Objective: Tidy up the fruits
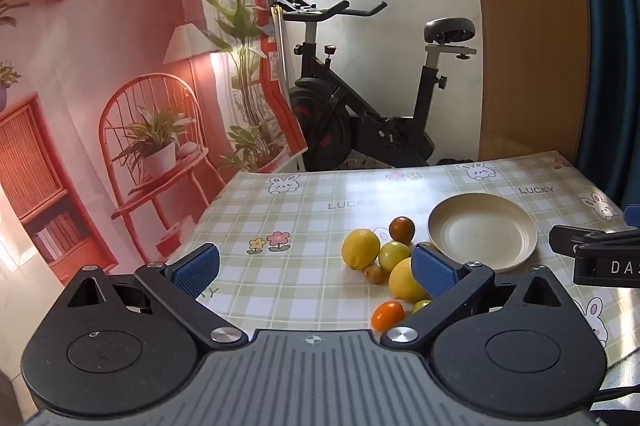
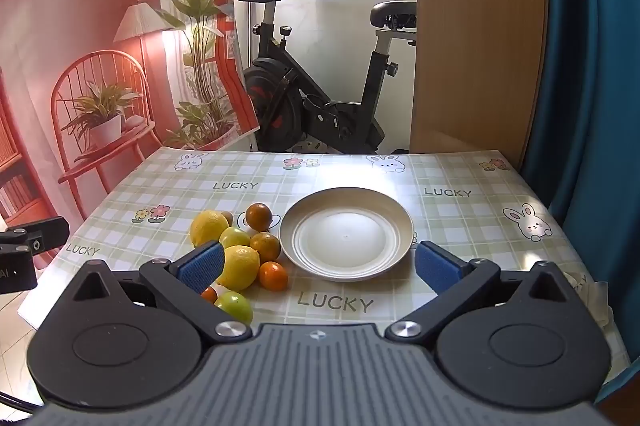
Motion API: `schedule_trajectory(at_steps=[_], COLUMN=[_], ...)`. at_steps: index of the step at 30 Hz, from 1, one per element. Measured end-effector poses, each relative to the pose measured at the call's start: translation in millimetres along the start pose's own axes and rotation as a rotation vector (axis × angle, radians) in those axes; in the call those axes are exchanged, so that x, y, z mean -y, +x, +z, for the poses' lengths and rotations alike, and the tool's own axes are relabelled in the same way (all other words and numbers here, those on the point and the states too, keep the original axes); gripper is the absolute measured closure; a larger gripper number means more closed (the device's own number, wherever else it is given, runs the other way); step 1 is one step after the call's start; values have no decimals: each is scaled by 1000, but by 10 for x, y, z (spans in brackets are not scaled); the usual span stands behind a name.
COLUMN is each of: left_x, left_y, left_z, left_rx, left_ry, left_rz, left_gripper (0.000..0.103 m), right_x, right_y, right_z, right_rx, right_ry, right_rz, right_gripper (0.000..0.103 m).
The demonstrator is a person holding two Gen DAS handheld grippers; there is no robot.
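Note:
A cluster of fruit lies on the checked tablecloth: two lemons (image 2: 209, 226) (image 2: 239, 267), green fruits (image 2: 234, 237) (image 2: 234, 304), several small oranges (image 2: 273, 276) and a dark orange (image 2: 259, 216). An empty cream plate (image 2: 346, 234) sits just right of them. In the left wrist view the same lemon (image 1: 360, 248), orange (image 1: 387, 314) and plate (image 1: 482, 230) show. My left gripper (image 1: 316, 272) is open and empty, above the table left of the fruit. My right gripper (image 2: 318, 268) is open and empty, before the plate.
The table (image 2: 460, 226) ends at the left and far sides. An exercise bike (image 2: 320, 97) stands behind it. A printed backdrop (image 2: 100, 65) hangs at the left, a wooden panel (image 2: 476, 25) and blue curtain (image 2: 592, 65) at the right.

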State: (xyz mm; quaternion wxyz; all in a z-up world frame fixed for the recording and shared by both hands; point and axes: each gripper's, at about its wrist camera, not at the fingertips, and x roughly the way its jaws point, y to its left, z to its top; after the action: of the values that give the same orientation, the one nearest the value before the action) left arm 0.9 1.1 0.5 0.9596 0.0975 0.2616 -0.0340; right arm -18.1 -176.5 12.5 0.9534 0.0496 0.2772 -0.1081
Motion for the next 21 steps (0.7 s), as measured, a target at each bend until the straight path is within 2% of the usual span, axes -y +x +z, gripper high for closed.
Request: schedule_trajectory(at_steps=[4,5,21], left_x=[-54,6,-2], left_y=[30,-19,-35], left_z=[16,4,0], left_rx=[6,10,15], left_ry=[-24,14,-6], left_rz=[-17,10,-5], left_gripper=[0,0,0], right_x=[-17,-26,-10], right_y=[14,-1,32], right_z=[-3,-5,-16], right_rx=[-4,-5,-10], right_ry=[-2,-1,0], right_rz=[-5,-6,-13], right_gripper=[0,0,0])
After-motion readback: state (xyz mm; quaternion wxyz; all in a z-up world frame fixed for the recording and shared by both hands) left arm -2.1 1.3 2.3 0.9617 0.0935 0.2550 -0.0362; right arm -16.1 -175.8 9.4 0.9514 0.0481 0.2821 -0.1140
